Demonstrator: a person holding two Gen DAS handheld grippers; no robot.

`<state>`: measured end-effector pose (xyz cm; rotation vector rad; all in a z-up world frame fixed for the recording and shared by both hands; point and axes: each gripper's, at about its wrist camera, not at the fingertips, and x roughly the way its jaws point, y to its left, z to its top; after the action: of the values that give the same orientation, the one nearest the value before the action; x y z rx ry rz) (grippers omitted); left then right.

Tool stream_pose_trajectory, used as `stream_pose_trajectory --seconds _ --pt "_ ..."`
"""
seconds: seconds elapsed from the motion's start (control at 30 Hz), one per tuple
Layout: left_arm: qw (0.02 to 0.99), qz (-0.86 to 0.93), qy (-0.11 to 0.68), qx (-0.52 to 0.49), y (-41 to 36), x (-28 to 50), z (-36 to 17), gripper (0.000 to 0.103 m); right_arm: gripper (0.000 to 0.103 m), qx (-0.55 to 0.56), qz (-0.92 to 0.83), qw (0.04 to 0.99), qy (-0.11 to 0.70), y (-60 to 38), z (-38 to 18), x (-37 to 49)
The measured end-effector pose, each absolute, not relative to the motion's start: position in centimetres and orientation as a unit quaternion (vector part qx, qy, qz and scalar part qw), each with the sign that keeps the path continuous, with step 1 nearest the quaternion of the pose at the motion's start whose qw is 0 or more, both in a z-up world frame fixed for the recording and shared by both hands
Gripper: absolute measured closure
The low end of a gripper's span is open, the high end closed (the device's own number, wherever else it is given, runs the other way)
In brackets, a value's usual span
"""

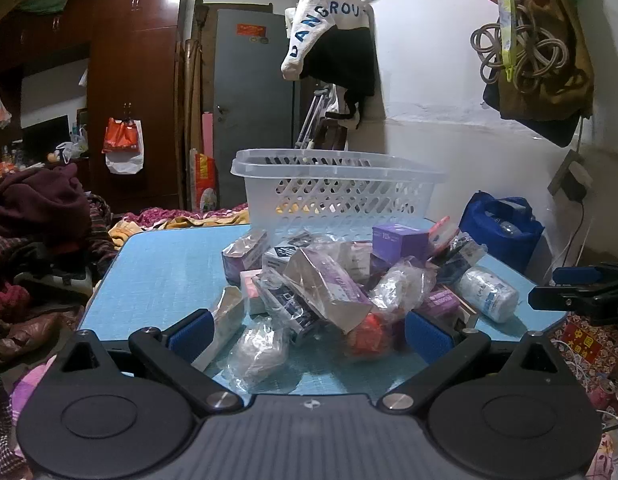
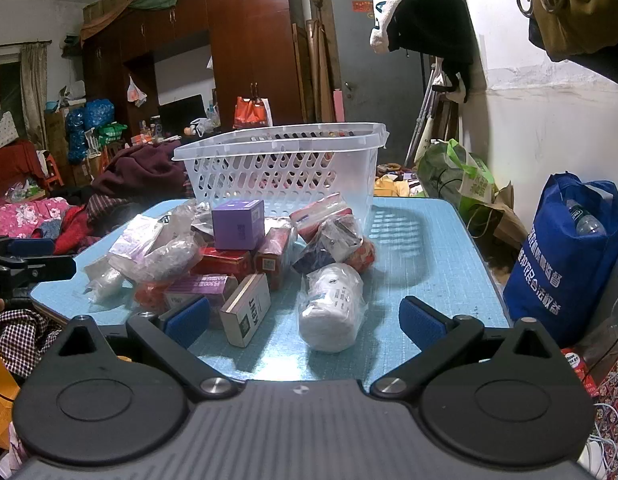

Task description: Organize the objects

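A pile of small boxes, bags and bottles [image 1: 329, 284] lies on a blue table [image 1: 165, 272], in front of a clear plastic basket [image 1: 333, 188]. The pile includes a purple box [image 1: 399, 240], a white bottle [image 1: 487, 292] and plastic-wrapped packs. My left gripper [image 1: 309, 334] is open and empty at the near edge of the pile. In the right wrist view the pile [image 2: 237, 256] sits before the basket [image 2: 285, 168]. My right gripper [image 2: 305, 318] is open and empty, with a wrapped white bottle [image 2: 333, 304] and a KENT box [image 2: 247, 310] lying between its fingers.
A blue bag [image 2: 565, 256] stands right of the table by the white wall. Clothes and bedding [image 1: 41, 216] lie to the left. Dark wardrobes [image 2: 245, 48] and a grey door [image 1: 253, 104] stand behind. The right gripper shows at the right edge of the left wrist view [image 1: 581, 292].
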<state>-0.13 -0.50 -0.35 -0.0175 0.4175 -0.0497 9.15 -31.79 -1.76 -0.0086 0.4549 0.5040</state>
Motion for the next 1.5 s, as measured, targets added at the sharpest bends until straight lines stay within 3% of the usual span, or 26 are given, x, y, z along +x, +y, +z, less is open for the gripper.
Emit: stream_pose_trajectory --seconds 1.5 --pt "0.978 -0.030 0.208 -0.015 -0.33 -0.14 -0.29 0.000 0.000 -0.014 0.263 0.946 0.191 -31.74 -1.91 8.72"
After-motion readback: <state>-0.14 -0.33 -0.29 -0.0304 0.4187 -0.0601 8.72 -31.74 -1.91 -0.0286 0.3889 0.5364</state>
